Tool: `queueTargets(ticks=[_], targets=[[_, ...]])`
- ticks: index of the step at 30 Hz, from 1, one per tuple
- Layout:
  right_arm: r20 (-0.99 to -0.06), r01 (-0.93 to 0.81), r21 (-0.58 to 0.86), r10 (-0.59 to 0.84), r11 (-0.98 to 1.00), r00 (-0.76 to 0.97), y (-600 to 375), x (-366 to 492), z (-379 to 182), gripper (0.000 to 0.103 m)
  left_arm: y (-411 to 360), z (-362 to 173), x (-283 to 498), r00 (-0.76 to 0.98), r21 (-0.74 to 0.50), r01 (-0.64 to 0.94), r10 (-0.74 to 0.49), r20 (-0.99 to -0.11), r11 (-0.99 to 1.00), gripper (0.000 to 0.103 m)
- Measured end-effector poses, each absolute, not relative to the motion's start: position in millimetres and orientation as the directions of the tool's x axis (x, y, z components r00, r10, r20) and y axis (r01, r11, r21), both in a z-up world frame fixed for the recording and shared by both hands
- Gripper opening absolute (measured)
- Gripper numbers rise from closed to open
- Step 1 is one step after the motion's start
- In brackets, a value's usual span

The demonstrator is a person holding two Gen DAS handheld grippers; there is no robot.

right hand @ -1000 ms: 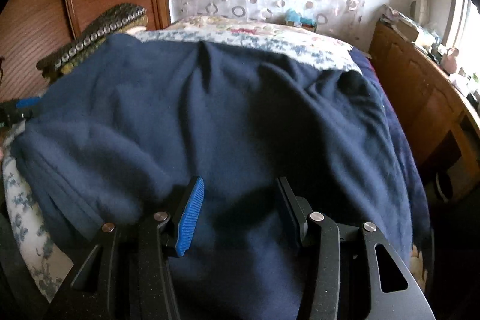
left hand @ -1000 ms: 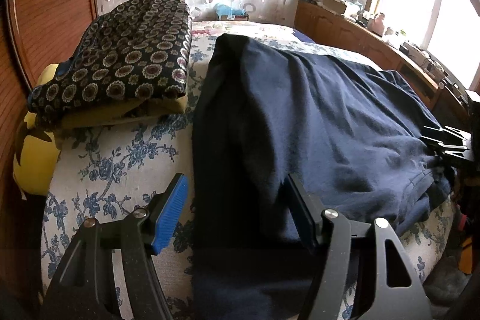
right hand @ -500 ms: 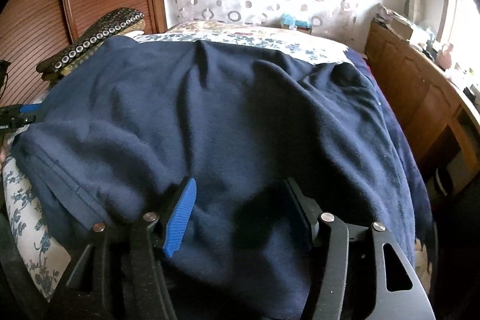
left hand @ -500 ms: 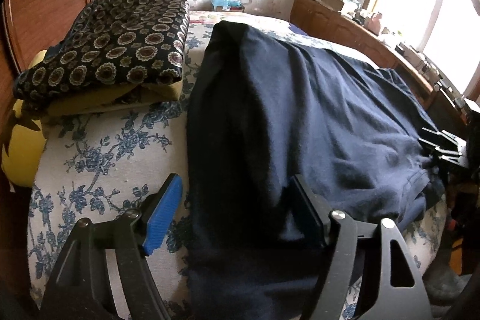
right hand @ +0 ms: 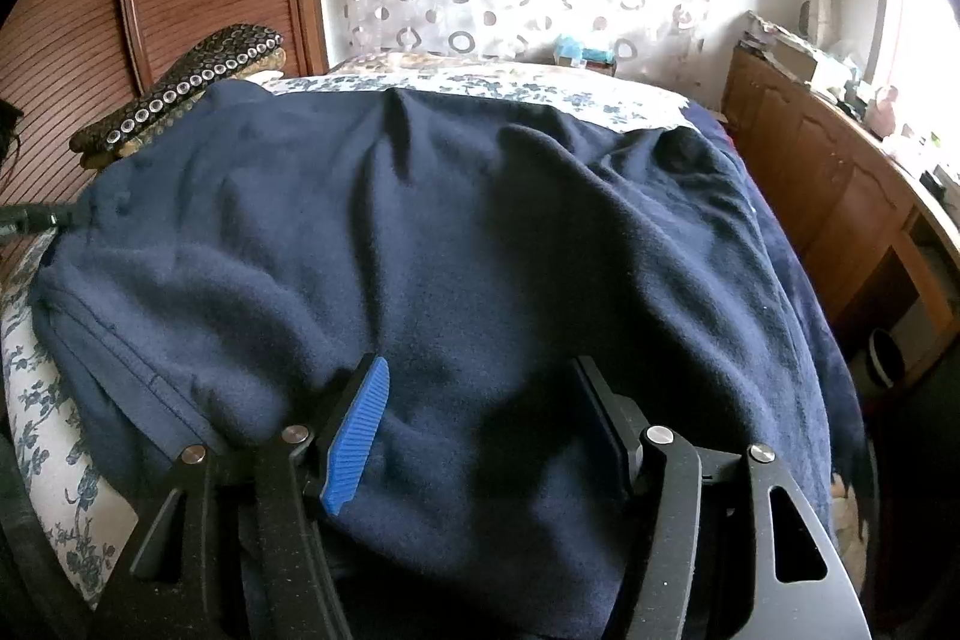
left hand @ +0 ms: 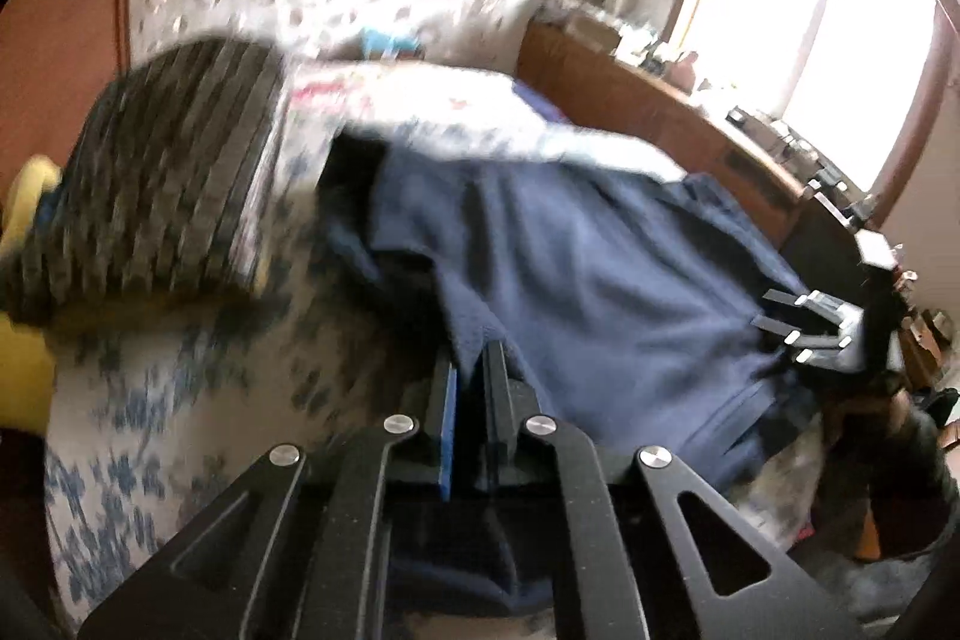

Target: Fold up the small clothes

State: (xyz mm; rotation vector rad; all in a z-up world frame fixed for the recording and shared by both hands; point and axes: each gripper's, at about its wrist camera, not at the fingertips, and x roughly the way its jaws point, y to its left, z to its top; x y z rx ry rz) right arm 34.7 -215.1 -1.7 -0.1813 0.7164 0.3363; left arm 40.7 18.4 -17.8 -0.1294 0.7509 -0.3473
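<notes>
The navy fleece garment (right hand: 480,232) lies spread across the bed (right hand: 54,436), its long axis running from the near edge toward the far edge by the curtain. The left gripper (left hand: 469,358) is clenched on the garment's left edge near the bed's near-left corner — cloth is visibly lifted there. The right gripper (right hand: 486,400) stands released, jaws straddling the near hem without pinching it. Fabric is soft, napped and thick, with a stitched hem. A folded patterned cloth (right hand: 180,94) sits at the far-left corner.
</notes>
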Motion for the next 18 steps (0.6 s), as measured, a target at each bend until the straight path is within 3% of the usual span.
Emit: queueTargets(ticks=[11, 18], targets=[[-0.685, -0.353, 0.001, 0.258, 0.936, 0.681, -227, 38, 6, 0.064, -54, 43, 66, 0.670, -0.217, 0.461, -0.498, -0.550, 0.860, 0.007], [-0.620, -0.307, 0.008, 0.246, 0.952, 0.745, -260, 20, 38, 0.064, -115, 81, 79, 0.627, -0.186, 0.581, -0.582, -0.518, 0.792, 0.007]])
